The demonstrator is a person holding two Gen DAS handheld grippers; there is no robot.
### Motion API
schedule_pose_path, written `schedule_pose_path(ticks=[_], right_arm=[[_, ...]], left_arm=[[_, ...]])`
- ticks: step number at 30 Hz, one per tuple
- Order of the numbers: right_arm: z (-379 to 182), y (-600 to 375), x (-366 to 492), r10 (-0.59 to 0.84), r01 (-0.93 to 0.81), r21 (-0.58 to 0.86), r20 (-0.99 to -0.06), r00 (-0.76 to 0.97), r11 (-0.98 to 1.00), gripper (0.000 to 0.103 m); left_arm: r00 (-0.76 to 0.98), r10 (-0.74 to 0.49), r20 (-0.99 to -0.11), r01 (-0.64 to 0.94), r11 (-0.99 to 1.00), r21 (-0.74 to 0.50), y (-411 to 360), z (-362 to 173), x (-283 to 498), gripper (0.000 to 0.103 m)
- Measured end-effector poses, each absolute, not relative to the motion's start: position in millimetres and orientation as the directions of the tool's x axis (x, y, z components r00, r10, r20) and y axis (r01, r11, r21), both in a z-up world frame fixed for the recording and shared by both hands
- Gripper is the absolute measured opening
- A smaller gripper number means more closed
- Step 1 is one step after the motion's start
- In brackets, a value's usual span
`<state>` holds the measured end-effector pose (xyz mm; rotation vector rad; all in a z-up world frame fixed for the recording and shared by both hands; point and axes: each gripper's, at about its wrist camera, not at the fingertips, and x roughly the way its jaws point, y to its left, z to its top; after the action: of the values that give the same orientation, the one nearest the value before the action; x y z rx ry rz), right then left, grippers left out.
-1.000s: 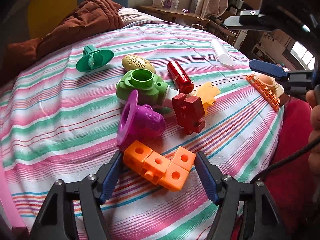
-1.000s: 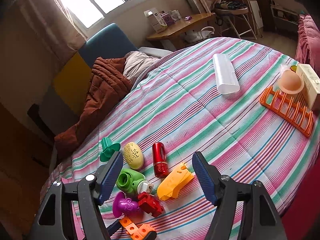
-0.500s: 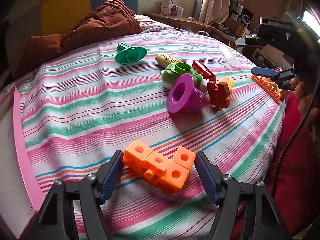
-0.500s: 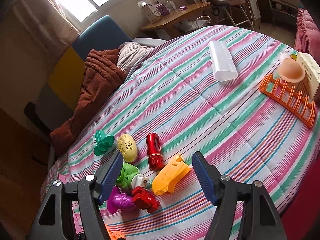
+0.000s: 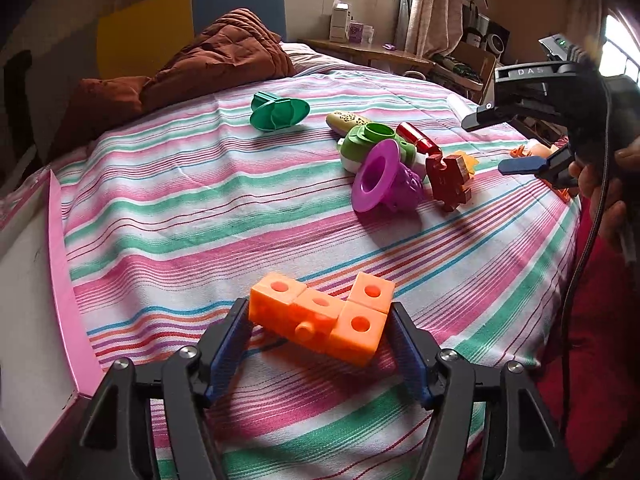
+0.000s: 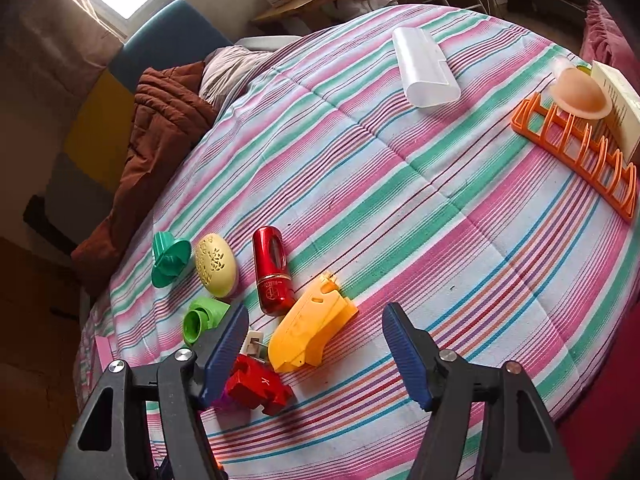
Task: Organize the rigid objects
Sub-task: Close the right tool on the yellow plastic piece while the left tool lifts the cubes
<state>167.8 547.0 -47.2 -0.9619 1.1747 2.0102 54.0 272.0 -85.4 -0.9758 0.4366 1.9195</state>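
My left gripper (image 5: 318,334) is shut on an orange block piece (image 5: 320,316), held just above the striped cloth (image 5: 200,216). A pink-rimmed box (image 5: 60,248) stands at the left. My right gripper (image 6: 314,346) is open and empty, hovering over a yellow toy part (image 6: 310,328); it also shows in the left wrist view (image 5: 516,140). Around it lie a red cylinder (image 6: 272,270), a dark red block (image 6: 258,386), a green cup toy (image 6: 202,316), a pale yellow egg (image 6: 216,264), a teal funnel piece (image 6: 170,258). A purple funnel toy (image 5: 384,176) lies by the red block (image 5: 448,176).
An orange rack (image 6: 580,152) with a peach cap (image 6: 580,94) and a cream box (image 6: 618,106) sits at the right edge. A white case (image 6: 426,68) lies far back. A brown blanket (image 5: 192,68) is piled at the far left.
My left gripper has pulled back and left with the orange block, away from the toy pile, toward the pink box. My right gripper has dropped closer over the yellow part.
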Motion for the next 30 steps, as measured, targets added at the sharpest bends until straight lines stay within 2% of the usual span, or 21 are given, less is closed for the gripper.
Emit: schedule_pose_path(ticks=[3, 8, 11, 14, 16, 17, 18, 19, 22, 25, 28, 30], right_arm=[[-50.4, 545.1, 161.7, 0.135, -0.792, 0.428, -0.839, -0.527, -0.435, 0.069], [-59.0, 546.5, 152.6, 0.117, -0.803, 0.395, -0.864, -0.490, -0.446, 0.069], [-62.4, 544.2, 145.7, 0.094, -0.791, 0.395, -0.867, -0.489, -0.468, 0.060], [-68.4, 543.1, 140.2, 0.087, -0.800, 0.372, -0.883, -0.462, -0.472, 0.060], [-67.3, 542.9, 136.9, 0.104, -0.796, 0.353, -0.884, -0.456, -0.491, 0.053], [-67.8, 542.8, 135.1, 0.113, -0.800, 0.335, -0.889, -0.443, -0.497, 0.044], [-68.5, 542.7, 133.9, 0.122, -0.806, 0.316, -0.896, -0.427, -0.501, 0.028], [-68.7, 541.8, 132.2, 0.142, -0.814, 0.274, -0.907, -0.395, -0.512, 0.029], [-65.4, 534.4, 127.9, 0.204, -0.812, 0.170, -0.921, -0.333, -0.558, 0.028], [-67.5, 533.7, 125.3, 0.205, -0.804, 0.138, -0.930, -0.307, -0.579, 0.029], [-68.7, 534.8, 125.3, 0.199, -0.802, 0.135, -0.933, -0.301, -0.582, 0.029], [-68.3, 535.0, 125.6, 0.199, -0.801, 0.131, -0.934, -0.298, -0.585, 0.029]], left_arm=[[-0.262, 0.575, -0.775, -0.843, -0.527, -0.105, 270.7, -84.6, 50.8, 0.069], [-0.223, 0.593, -0.774, -0.839, -0.521, -0.157, 271.6, -83.2, 47.7, 0.077], [-0.221, 0.596, -0.772, -0.840, -0.519, -0.160, 271.1, -83.1, 48.6, 0.077], [-0.203, 0.603, -0.772, -0.832, -0.522, -0.188, 268.0, -81.5, 46.3, 0.077], [-0.187, 0.608, -0.771, -0.821, -0.528, -0.217, 265.6, -80.2, 43.4, 0.077], [-0.182, 0.609, -0.772, -0.817, -0.531, -0.226, 264.8, -79.4, 42.6, 0.077], [-0.184, 0.605, -0.775, -0.815, -0.535, -0.224, 264.5, -78.9, 42.6, 0.075], [-0.195, 0.597, -0.778, -0.815, -0.540, -0.210, 263.9, -78.8, 43.4, 0.067], [-0.202, 0.590, -0.781, -0.821, -0.537, -0.194, 262.2, -79.5, 43.7, 0.065], [-0.196, 0.588, -0.785, -0.816, -0.542, -0.202, 262.9, -78.8, 42.3, 0.066], [-0.161, 0.587, -0.793, -0.796, -0.552, -0.247, 265.0, -76.7, 39.0, 0.074], [-0.155, 0.573, -0.805, -0.785, -0.566, -0.252, 269.0, -75.8, 38.3, 0.073]])
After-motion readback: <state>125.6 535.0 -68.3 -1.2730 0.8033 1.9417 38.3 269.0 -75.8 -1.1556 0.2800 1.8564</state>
